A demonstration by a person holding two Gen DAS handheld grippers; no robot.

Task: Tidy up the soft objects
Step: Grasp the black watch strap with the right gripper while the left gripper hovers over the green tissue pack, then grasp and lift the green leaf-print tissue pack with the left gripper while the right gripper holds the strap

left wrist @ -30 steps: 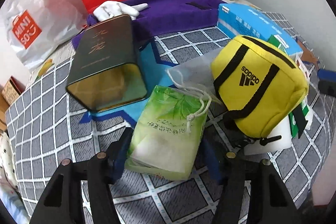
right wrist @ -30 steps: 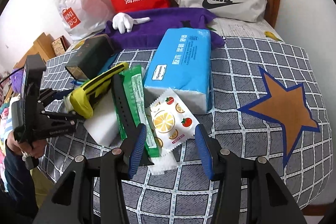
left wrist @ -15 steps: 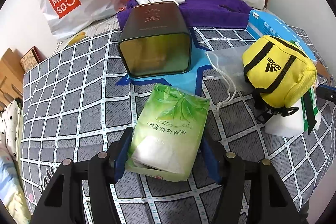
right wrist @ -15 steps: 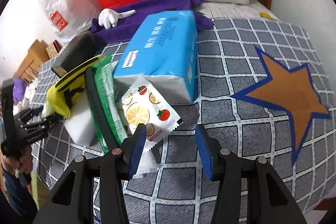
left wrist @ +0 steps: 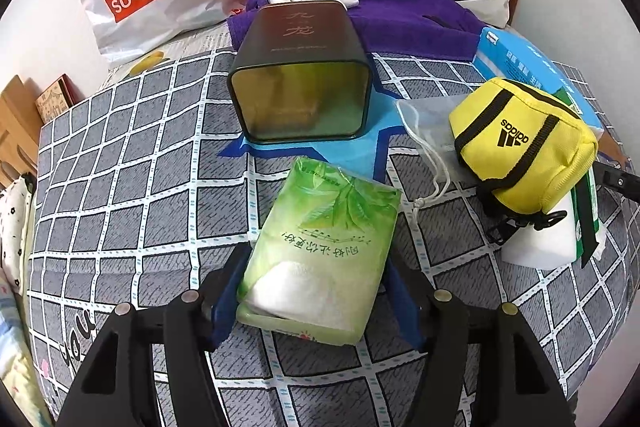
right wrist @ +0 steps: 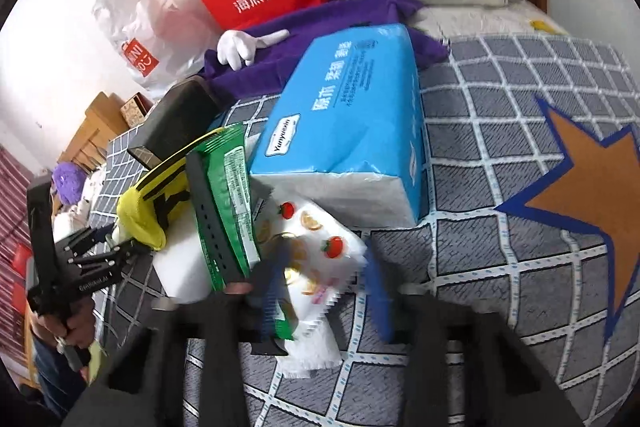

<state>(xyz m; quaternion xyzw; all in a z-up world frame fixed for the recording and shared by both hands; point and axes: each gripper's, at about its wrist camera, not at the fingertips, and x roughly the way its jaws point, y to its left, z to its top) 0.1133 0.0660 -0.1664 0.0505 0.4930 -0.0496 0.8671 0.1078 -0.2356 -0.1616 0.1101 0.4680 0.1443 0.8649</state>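
My left gripper [left wrist: 316, 291] clamps the green pack [left wrist: 320, 251]; my right gripper [right wrist: 326, 291], blurred, straddles the fruit sachet [right wrist: 316, 259], still unclosed.

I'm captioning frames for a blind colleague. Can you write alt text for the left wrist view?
The left gripper clamps a green tissue pack on a grey checked bedspread. Beyond it lies a dark tin on its side; a yellow Adidas pouch sits to the right.

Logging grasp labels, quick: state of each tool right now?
Left tool: shut on the green tissue pack.
Right tool: open, blurred, its fingers either side of the fruit-print packet; no grip visible.
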